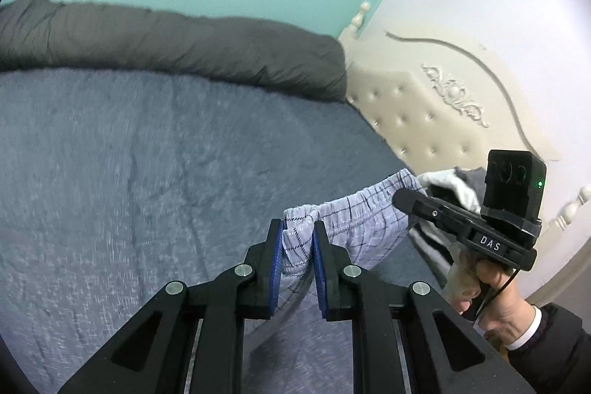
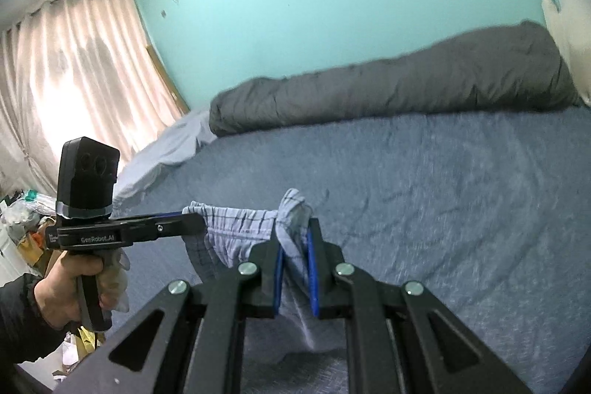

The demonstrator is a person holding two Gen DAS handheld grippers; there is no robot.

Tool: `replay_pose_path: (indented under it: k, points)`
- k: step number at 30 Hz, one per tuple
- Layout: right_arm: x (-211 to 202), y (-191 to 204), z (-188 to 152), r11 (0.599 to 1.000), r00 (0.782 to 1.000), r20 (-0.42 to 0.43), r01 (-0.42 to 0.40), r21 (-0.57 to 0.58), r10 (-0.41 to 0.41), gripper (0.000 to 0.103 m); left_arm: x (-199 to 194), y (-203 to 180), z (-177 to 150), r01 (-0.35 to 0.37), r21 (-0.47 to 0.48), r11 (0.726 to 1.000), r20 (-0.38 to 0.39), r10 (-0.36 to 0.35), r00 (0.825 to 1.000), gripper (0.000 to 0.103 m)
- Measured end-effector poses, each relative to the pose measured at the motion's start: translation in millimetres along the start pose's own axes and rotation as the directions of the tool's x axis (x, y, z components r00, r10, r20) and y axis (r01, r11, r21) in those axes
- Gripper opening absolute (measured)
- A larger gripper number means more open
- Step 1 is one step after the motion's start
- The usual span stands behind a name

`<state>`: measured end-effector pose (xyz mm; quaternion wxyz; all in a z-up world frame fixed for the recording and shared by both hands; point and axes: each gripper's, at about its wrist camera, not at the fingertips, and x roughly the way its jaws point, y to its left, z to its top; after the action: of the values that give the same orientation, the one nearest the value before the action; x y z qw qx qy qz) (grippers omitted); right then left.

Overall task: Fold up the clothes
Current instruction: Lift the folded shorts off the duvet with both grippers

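Note:
A pair of light blue checked shorts (image 1: 354,220) hangs stretched between both grippers above the bed, held by the elastic waistband. My left gripper (image 1: 298,228) is shut on one end of the waistband, cloth bunched between its blue pads. My right gripper (image 2: 295,228) is shut on the other end; the shorts (image 2: 236,228) sag between the two. The right gripper shows in the left wrist view (image 1: 406,200), and the left gripper shows in the right wrist view (image 2: 199,222), each held by a hand.
The bed has a blue-grey sheet (image 1: 129,172) with a rolled dark grey duvet (image 1: 184,43) along the far side. A cream tufted headboard (image 1: 424,113) stands at the right, with a small pile of clothes (image 1: 450,183) beneath it. Curtains (image 2: 74,69) and clutter stand at the left.

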<state>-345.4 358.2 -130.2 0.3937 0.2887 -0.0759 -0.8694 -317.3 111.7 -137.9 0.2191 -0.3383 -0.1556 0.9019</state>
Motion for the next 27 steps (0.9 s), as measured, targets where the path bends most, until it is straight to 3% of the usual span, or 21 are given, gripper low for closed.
replay_pose_path:
  k: [13,27]
  points:
    - [-123.6,20.4,52.5,0.998,0.986,0.155,0.058,-0.031,-0.053,0.010,-48.0,-114.1,55.1,0.056,0.138,0.989,0.062,-0.065,0.996,0.016]
    - [-291.0,-1.0,63.1,0.981,0.949,0.264,0.189,-0.039,-0.173,0.010,-41.3,-266.9,66.6,0.178,0.256,0.950,0.038,-0.194,0.980,0.016]
